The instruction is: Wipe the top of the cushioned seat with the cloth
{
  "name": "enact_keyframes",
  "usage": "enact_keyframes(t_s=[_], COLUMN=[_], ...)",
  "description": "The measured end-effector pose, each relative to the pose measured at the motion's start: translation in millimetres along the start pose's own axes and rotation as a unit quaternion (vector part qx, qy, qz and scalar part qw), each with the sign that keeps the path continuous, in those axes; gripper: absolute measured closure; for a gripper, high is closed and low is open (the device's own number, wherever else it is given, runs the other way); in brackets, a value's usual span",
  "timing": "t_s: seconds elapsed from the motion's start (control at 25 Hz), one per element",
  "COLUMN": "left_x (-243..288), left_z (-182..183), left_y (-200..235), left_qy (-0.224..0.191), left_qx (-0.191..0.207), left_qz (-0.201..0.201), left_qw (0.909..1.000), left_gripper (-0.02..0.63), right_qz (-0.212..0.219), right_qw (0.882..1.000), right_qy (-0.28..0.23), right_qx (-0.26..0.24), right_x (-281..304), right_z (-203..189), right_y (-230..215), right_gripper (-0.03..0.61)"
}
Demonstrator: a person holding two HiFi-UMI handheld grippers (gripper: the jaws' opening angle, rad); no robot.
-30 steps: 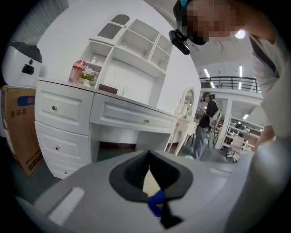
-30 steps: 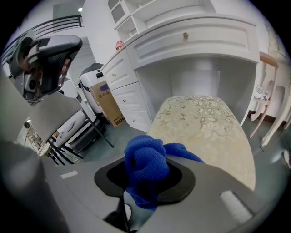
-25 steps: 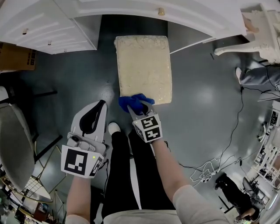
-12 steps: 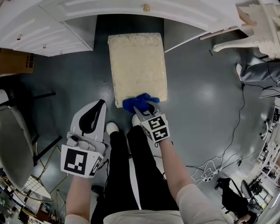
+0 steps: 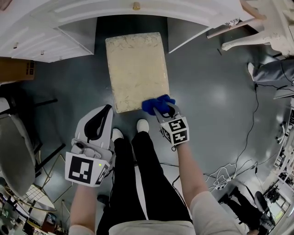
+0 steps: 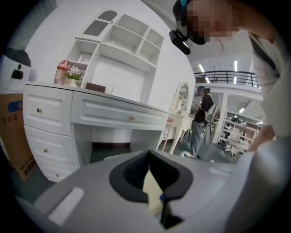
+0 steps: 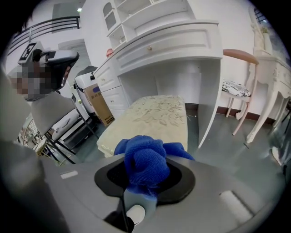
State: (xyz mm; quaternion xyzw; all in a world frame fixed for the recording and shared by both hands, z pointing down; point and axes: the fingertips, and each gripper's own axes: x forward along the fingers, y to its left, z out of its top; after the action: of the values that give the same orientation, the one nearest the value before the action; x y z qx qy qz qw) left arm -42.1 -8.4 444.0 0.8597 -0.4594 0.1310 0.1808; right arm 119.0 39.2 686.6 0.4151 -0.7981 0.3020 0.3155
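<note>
In the head view the cream cushioned seat (image 5: 135, 69) stands on the dark floor, partly under a white desk. My right gripper (image 5: 161, 109) is shut on a bunched blue cloth (image 5: 157, 104) at the seat's near right corner. The right gripper view has the cloth (image 7: 144, 160) filling my right gripper (image 7: 143, 175), with the seat top (image 7: 154, 119) just beyond it. My left gripper (image 5: 104, 110) hangs back left of the seat, over the floor, with its jaws together and nothing held. In its own view my left gripper (image 6: 152, 182) leaves only a thin slit.
A white desk (image 5: 151, 13) with drawers runs across the back, above the seat's far end. A cardboard box (image 5: 16, 69) sits at the left and a white chair (image 5: 266, 32) at the back right. Cables (image 5: 239, 151) trail over the floor on the right. My shoes (image 5: 142, 125) stand near the seat's front edge.
My right gripper has slid the blue cloth to the right along the seat's near edge, from left of centre to the near right corner. The left gripper has stayed put.
</note>
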Motion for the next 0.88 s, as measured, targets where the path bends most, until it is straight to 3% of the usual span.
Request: enact_keyframes(t_s=[0.28,0.44,0.88], left_x=[2,2,-18], left_z=[2,4,36], left_y=[-11,-19,-34], left_qy=[0.002,0.000,-0.004], left_qx=[0.004,0.007,0.027], left_qz=[0.001,0.000,-0.011], left_qw=[1.0000,1.0000,0.9996], left_gripper=[0.614,0.614,0.614], right_qz=[-0.039,-0.044,-0.030], right_qw=[0.998,0.998,0.998], right_qy=[0.017,0.035,-0.027], right_qx=[0.037,0.033,0.056], right_x=[-15,-17,-71], right_z=[-17,-16,50], right_y=[-38,-39,2], right_gripper=[0.440,0.442,0.453])
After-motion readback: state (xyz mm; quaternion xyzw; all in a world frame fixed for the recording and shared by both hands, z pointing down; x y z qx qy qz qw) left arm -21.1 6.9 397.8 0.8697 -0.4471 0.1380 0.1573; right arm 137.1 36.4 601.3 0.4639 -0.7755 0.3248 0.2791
